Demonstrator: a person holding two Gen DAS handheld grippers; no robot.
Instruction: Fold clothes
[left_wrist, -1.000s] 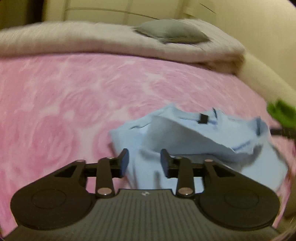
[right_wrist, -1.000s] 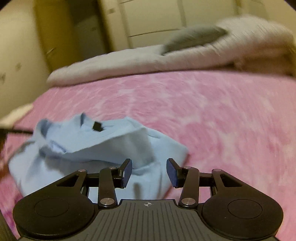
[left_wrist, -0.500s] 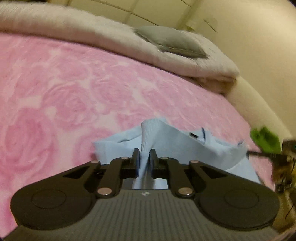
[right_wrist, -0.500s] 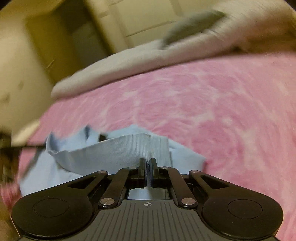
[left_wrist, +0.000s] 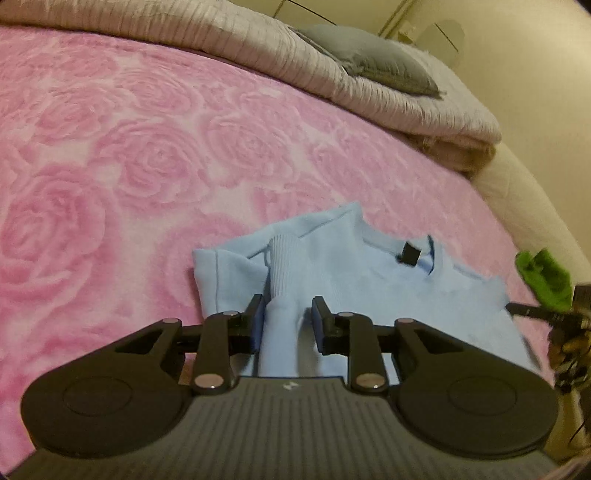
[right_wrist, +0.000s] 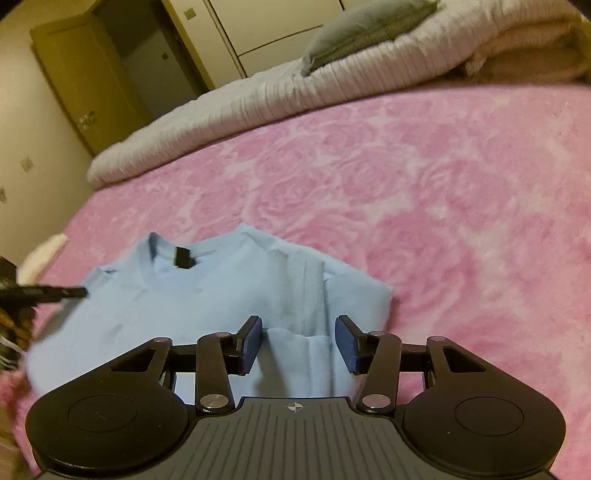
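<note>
Currently | L gripper (left_wrist: 287, 319) & R gripper (right_wrist: 299, 341) both released, cuffs between jaws | sweater (right_wrist: 207, 295) folded on bedspread (right_wrist: 461, 206) | risk: fingers snag cuff on pull-back, fold undone.

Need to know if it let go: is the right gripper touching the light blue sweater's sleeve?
Cannot tell. In the right wrist view the right gripper is open around the light blue sweater's sleeve, but cloth reaches both fingers.

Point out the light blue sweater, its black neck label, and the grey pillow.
light blue sweater (right_wrist: 207, 295): right wrist view, flat chest panel.
black neck label (right_wrist: 183, 257): right wrist view, centre of the tag inside the collar.
grey pillow (left_wrist: 373, 61): left wrist view, middle of its top face.
</note>
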